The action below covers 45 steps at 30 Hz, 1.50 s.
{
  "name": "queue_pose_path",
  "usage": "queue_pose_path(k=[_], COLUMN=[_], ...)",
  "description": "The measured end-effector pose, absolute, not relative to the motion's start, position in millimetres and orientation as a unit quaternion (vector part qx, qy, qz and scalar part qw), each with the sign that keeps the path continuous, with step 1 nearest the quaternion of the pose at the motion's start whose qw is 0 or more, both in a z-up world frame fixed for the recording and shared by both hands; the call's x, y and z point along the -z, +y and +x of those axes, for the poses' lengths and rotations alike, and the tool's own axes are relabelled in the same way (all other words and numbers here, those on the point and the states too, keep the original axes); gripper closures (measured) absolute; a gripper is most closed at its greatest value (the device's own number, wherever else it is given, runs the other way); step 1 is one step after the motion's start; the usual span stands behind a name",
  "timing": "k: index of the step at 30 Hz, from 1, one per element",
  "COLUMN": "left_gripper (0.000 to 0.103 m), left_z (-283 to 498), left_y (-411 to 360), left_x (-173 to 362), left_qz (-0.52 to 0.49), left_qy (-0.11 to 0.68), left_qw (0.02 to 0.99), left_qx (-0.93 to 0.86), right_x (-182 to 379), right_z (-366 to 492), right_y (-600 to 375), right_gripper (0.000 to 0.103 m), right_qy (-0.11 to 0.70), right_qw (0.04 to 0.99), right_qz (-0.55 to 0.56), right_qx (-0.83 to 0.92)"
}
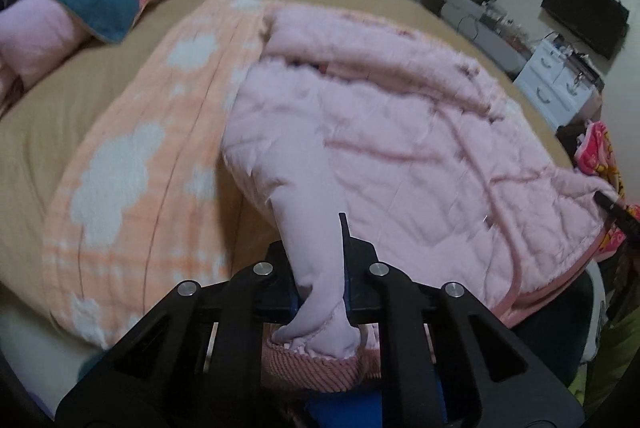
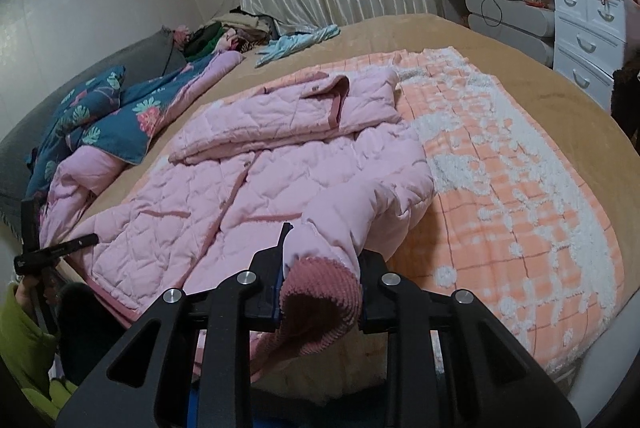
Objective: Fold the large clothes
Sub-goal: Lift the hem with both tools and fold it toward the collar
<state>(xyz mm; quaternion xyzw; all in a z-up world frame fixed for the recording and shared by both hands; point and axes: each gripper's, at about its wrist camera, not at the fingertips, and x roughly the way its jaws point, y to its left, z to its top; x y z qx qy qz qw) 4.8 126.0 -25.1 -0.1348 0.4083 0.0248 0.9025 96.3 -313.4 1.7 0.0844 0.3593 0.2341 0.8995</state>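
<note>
On the bed (image 2: 520, 39), both grippers clamp the pink jacket's (image 2: 256, 163) sleeves

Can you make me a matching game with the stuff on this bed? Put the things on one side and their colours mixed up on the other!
Things:
1. quilted jacket
2. sleeve cuff
3. checked blanket
4. leafy quilt

Colours:
A. dark blue with flowers
B. orange with white patches
C. light pink
D. ribbed dusty rose

Pairs: 1-C, 2-D, 3-B, 4-A
</note>
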Motion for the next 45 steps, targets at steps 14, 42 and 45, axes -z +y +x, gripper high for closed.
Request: queue_pose_path(k=[14,42,45], left_gripper=[0.096,0.096,0.096], left_z=[36.7,107.5,113.6], left_y=[123.0,119.5,120.2], left_x=[-26.0,-93.9,-98.0], left_qz=[-0.136,-0.115,-0.114], left_qy=[0.354,0.293,0.290], left_qw=[0.925,0.948,0.949], left_qx=[-0.014,-0.041,-0.045], right_x=[-42.1,-91.6,-95.2], right_z=[114.7,193.1,199.4], right_y=[-308.7,-310.1,-308.9], right_gripper=[0.080,0.081,0.081], right_qy=[0.318,0.296,0.296], right_qw=[0.913,0.920,0.920], right_qz=[0.103,0.137,0.135], right_qx=[-0.233,-0.219,-0.218])
